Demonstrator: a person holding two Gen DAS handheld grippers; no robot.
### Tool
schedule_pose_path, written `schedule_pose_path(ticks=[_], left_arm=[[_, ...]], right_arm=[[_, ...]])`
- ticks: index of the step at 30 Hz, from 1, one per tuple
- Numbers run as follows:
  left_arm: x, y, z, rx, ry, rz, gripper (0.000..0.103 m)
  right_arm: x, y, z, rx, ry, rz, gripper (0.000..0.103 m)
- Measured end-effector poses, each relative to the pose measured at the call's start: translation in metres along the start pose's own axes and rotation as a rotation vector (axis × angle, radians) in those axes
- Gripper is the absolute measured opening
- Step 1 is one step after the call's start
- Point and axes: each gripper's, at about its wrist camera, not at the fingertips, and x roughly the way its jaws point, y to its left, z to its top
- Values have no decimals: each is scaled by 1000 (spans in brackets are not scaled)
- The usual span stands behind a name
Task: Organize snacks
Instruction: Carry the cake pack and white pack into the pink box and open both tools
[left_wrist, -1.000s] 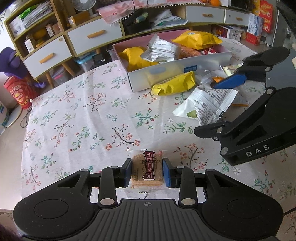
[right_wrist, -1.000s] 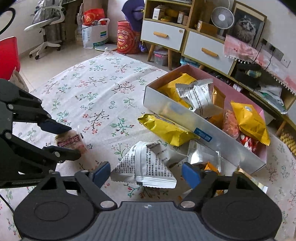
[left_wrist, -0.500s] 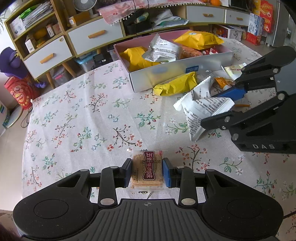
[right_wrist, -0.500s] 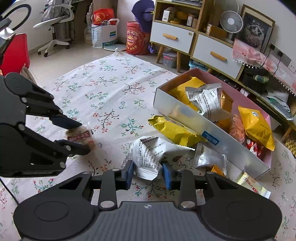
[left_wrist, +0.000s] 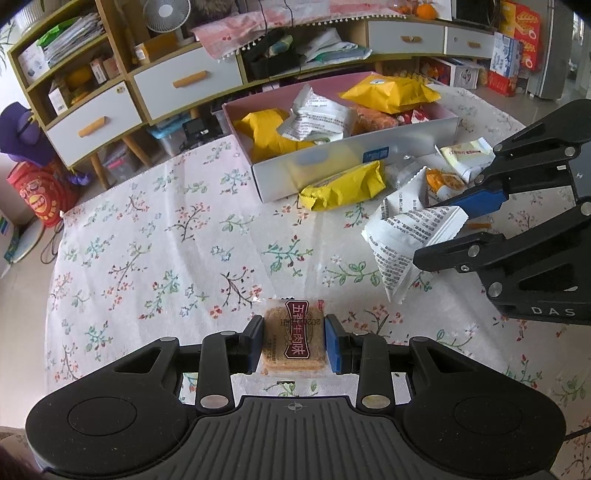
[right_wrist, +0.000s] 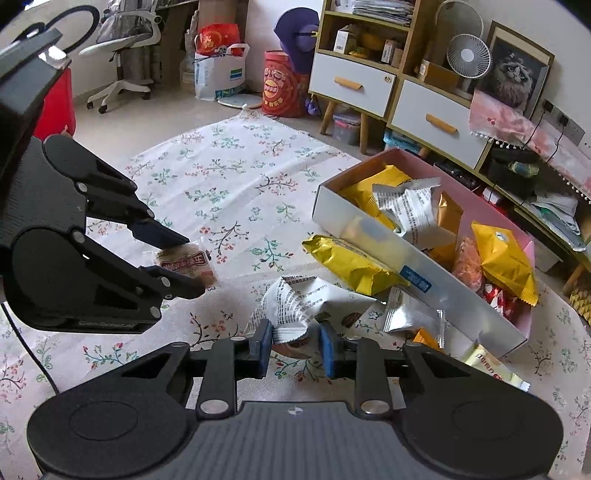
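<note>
My left gripper (left_wrist: 294, 341) is shut on a clear-wrapped brown biscuit with a dark red label (left_wrist: 293, 341), held just above the floral cloth; it also shows in the right wrist view (right_wrist: 186, 263). My right gripper (right_wrist: 295, 347) is shut on a white printed snack packet (right_wrist: 306, 304), lifted off the cloth, also in the left wrist view (left_wrist: 406, 236). The open box (left_wrist: 332, 166) with a pink inside holds yellow, white and orange packets at the far side.
A yellow packet (left_wrist: 341, 186) lies against the box's front wall. A silver packet (right_wrist: 410, 314), an orange one (left_wrist: 441, 181) and a pale one (left_wrist: 467, 155) lie near the box. Cabinets with drawers (left_wrist: 184, 81) stand behind the cloth.
My right gripper closed on the white printed packet and has lifted it off the cloth. My left gripper has kept its hold on the biscuit and raised it slightly.
</note>
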Motion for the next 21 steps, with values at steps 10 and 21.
schedule_pose_path(ticks=[10,21], left_arm=[[5,0,-2,12,24,5,32],[7,0,-5,24,32,8,32]], right_arm=[[2,-4,-1,59,43,56,40],[29,-15,12,253,83,28,47]])
